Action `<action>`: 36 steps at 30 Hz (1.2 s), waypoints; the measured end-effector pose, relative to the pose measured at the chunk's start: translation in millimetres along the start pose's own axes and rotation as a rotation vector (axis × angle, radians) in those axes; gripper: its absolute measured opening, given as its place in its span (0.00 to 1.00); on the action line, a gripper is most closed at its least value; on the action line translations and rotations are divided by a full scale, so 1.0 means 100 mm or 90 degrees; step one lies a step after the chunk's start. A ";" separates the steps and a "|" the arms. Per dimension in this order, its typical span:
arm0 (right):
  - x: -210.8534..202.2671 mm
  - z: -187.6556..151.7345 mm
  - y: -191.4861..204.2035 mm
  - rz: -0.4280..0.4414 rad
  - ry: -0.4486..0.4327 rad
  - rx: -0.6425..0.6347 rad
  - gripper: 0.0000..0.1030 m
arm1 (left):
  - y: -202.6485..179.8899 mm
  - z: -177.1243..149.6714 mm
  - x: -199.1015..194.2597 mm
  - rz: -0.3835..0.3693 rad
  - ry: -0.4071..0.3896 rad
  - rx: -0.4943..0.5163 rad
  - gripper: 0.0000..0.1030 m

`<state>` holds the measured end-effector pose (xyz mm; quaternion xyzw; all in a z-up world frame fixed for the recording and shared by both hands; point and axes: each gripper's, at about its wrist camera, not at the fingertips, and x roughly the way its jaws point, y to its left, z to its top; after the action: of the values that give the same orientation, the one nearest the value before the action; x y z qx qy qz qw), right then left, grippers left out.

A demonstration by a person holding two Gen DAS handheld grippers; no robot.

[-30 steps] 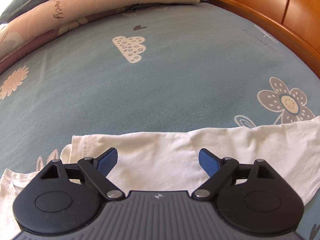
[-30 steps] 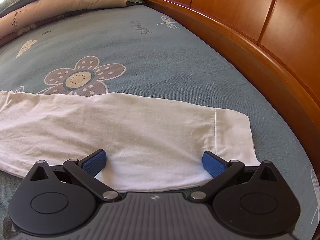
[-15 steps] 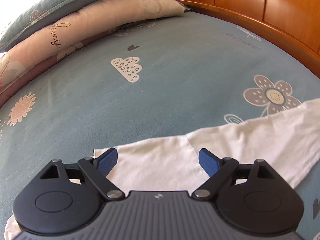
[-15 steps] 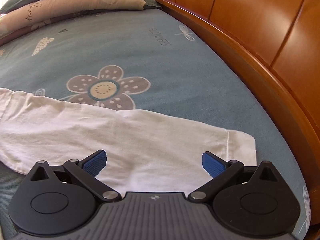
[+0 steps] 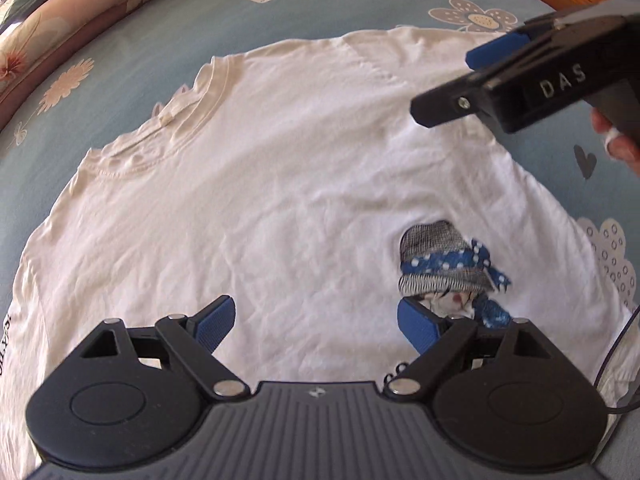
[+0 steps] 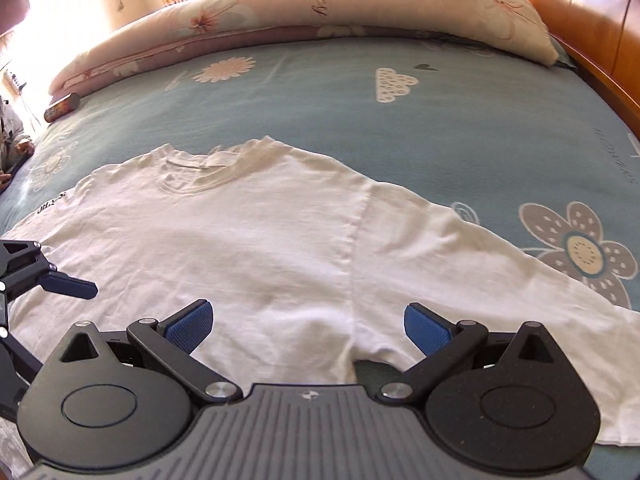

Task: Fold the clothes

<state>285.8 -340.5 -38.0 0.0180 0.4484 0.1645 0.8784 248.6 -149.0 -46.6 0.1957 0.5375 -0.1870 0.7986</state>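
— Status of the shirt (image 5: pixel 248 184)?
— Spread flat on the bed (image 6: pixel 320 92), collar far. Both views have swung from the sleeve to the body.
— Tools?
— Left tool (image 5: pixel 316 320) and right tool (image 6: pixel 308 326) gape, empty. No fold begun.

Shirt print (image 5: pixel 448 268) half hidden behind left claw (image 5: pixel 316 320); sleeve lettering (image 5: pixel 4 340) cut by frame edge, unreadable.
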 end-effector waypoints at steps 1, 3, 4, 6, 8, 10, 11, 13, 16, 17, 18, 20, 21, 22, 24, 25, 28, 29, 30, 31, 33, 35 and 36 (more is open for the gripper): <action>0.10 0.02 0.07 0.006 0.009 -0.001 1.00 | 0.04 -0.07 0.00 0.005 0.002 -0.010 0.86; 0.27 0.02 0.20 0.008 0.032 -0.002 1.00 | 0.09 -0.17 0.01 0.009 0.007 -0.026 0.86; 0.34 0.01 0.27 0.006 0.042 -0.007 1.00 | 0.12 -0.21 0.01 0.013 0.006 -0.034 0.86; 0.37 -0.07 0.35 0.000 0.052 -0.024 1.00 | 0.17 -0.28 0.01 0.012 -0.001 -0.047 0.86; 0.37 -0.20 0.34 -0.013 0.070 -0.027 1.00 | 0.22 -0.37 0.06 0.011 0.009 -0.061 0.86; 0.34 -0.34 0.24 -0.032 0.086 -0.011 1.00 | 0.28 -0.45 0.08 0.003 0.014 -0.081 0.86; 0.28 -0.40 0.20 -0.031 0.084 -0.010 1.00 | 0.33 -0.50 0.07 -0.005 0.013 -0.104 0.86; 0.22 -0.49 0.18 -0.023 0.090 -0.017 1.00 | 0.43 -0.60 0.06 -0.006 0.017 -0.144 0.90; 0.23 -0.55 0.28 -0.040 0.103 -0.063 1.00 | 0.51 -0.71 0.10 -0.009 0.017 -0.172 0.99; 0.26 -0.55 0.32 -0.052 0.109 -0.073 1.00 | 0.53 -0.73 0.11 -0.011 0.013 -0.174 0.99; 0.28 -0.55 0.35 -0.063 0.114 -0.077 1.00 | 0.54 -0.74 0.12 -0.014 0.010 -0.177 1.00; 0.29 -0.54 0.37 -0.075 0.114 -0.069 1.00 | 0.54 -0.75 0.12 -0.014 0.002 -0.174 1.00; 0.29 -0.55 0.37 -0.077 0.110 -0.066 1.00 | 0.55 -0.76 0.12 -0.015 -0.003 -0.174 1.00; 0.29 -0.55 0.37 -0.078 0.107 -0.065 1.00 | 0.55 -0.77 0.12 -0.016 -0.009 -0.175 1.00; 0.29 -0.56 0.37 -0.078 0.104 -0.069 1.00 | 0.55 -0.79 0.12 -0.020 -0.013 -0.172 1.00; 0.29 -0.56 0.36 -0.077 0.102 -0.071 1.00 | 0.55 -0.80 0.11 -0.021 -0.012 -0.168 1.00; 0.28 -0.55 0.36 -0.065 0.115 -0.089 1.00 | 0.56 -0.83 0.08 -0.026 -0.010 -0.157 1.00; 0.27 -0.54 0.36 -0.061 0.122 -0.100 1.00 | 0.56 -0.84 0.07 -0.028 -0.008 -0.153 1.00; 0.25 -0.55 0.36 -0.059 0.131 -0.112 1.00 | 0.56 -0.86 0.05 -0.029 0.004 -0.152 1.00; 0.22 -0.56 0.36 -0.061 0.142 -0.122 1.00 | 0.57 -0.89 0.03 -0.031 0.014 -0.154 1.00; 0.16 -0.63 0.34 -0.077 0.179 -0.109 1.00 | 0.60 -1.02 -0.01 -0.040 0.046 -0.156 1.00; 0.07 -0.69 0.32 -0.105 0.208 -0.077 1.00 | 0.62 -1.15 -0.06 -0.050 0.083 -0.146 1.00; 0.02 -0.71 0.34 -0.126 0.220 -0.064 1.00 | 0.61 -1.19 -0.11 -0.045 0.082 -0.126 0.99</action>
<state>221.1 -316.4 -75.6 -0.0984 0.5833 0.1002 0.8000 182.3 -34.8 -70.6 0.1087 0.6101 -0.1478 0.7708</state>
